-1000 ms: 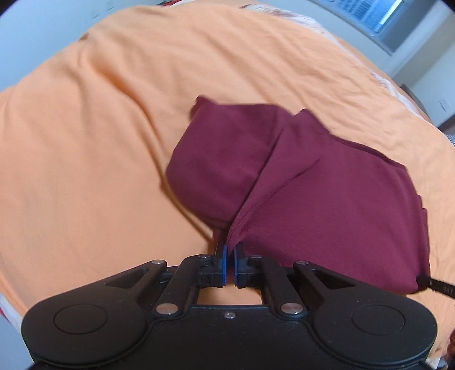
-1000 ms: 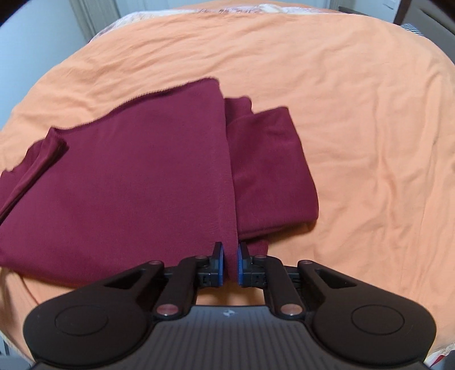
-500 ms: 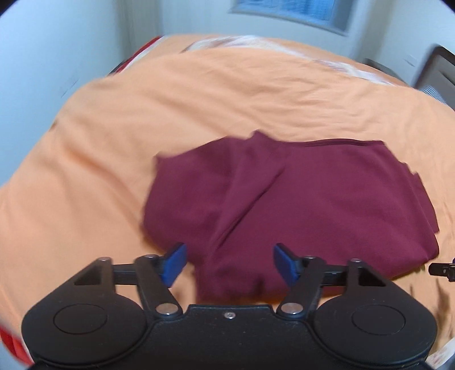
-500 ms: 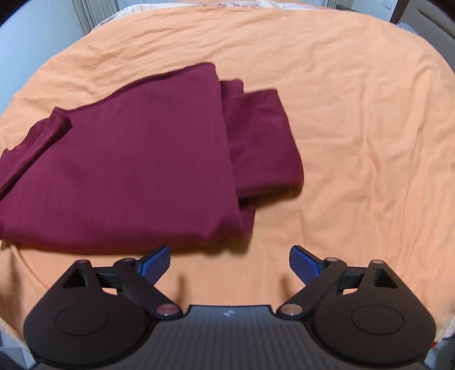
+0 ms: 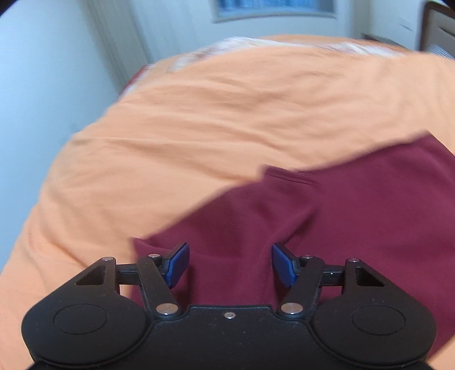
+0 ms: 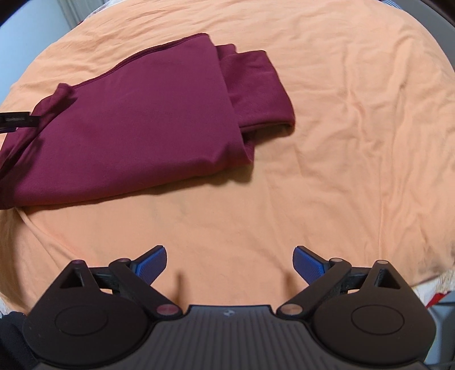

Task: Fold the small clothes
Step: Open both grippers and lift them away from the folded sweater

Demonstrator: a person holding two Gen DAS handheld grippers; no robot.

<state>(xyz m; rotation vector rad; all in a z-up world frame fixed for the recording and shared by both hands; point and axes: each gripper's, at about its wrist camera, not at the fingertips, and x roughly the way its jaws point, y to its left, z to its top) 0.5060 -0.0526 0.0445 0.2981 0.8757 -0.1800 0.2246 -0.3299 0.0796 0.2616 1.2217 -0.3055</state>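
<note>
A maroon garment (image 6: 136, 122) lies folded flat on the orange bedsheet (image 6: 341, 142), with a narrower folded layer sticking out on its right side. In the left wrist view the same garment (image 5: 327, 222) fills the lower right, blurred by motion. My left gripper (image 5: 229, 266) is open just above the cloth's near edge, holding nothing. My right gripper (image 6: 229, 264) is open over bare sheet, well short of the garment. A fingertip of the left gripper (image 6: 17, 121) shows at the left edge of the right wrist view, over the garment's left end.
The orange sheet (image 5: 199, 128) covers the whole bed, wrinkled. A pale wall (image 5: 42, 85) and a window (image 5: 270, 8) lie beyond the bed. The bed's near edge (image 6: 426, 281) shows at the lower right.
Both grippers went from shut on the garment's near edge to open, and the cloth dropped flat. The right gripper has backed away; the left one has swung left and tilted up.
</note>
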